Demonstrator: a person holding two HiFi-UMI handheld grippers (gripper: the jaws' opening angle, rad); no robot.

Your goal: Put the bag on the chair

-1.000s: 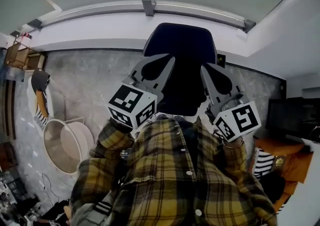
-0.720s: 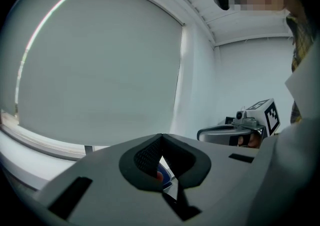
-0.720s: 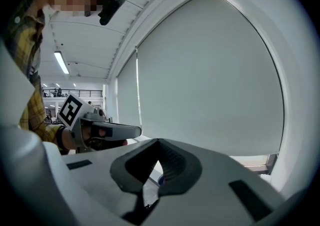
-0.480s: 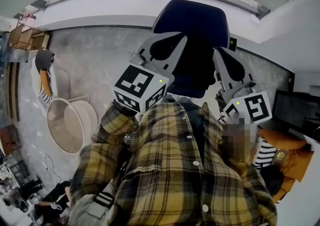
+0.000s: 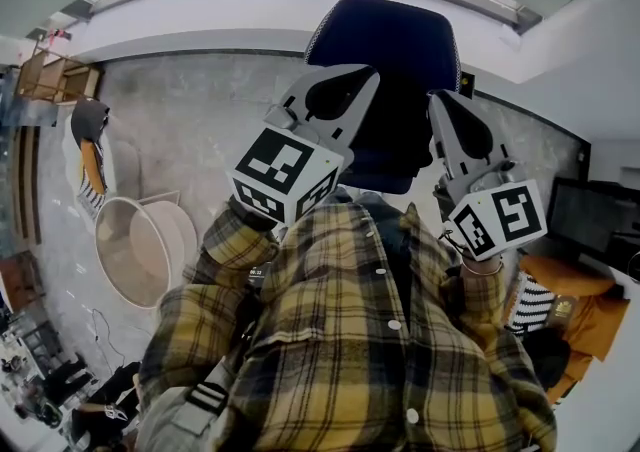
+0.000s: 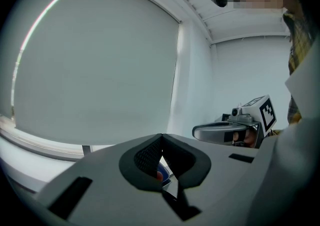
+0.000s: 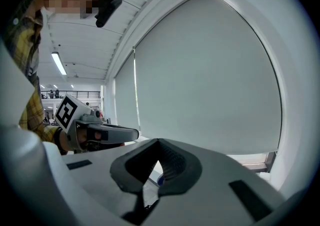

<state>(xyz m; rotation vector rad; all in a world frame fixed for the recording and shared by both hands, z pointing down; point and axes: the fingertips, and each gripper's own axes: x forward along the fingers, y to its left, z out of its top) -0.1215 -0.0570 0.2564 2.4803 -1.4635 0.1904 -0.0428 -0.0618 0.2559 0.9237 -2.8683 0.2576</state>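
Observation:
A dark blue chair (image 5: 390,35) shows its back straight ahead, partly hidden behind both grippers. My left gripper (image 5: 366,76) is held up in front of the chair with its jaws shut and nothing between them. To its right my right gripper (image 5: 441,98) is also raised and shut on nothing. In the left gripper view the closed jaws (image 6: 161,139) point at a pale window blind (image 6: 95,65). The right gripper view shows the same closed jaws (image 7: 158,143). No bag can be made out; a grey strap (image 5: 208,398) lies over the plaid shoulder.
A round beige basket seat (image 5: 135,255) stands on the grey floor at the left. Wooden furniture (image 5: 40,85) is at the far left. A dark cabinet (image 5: 590,225) and orange items (image 5: 580,305) crowd the right. A white wall (image 5: 230,25) runs behind the chair.
The view has shifted, so the chair now sits higher and further right in the picture. Both grippers have risen slightly with it and stay shut.

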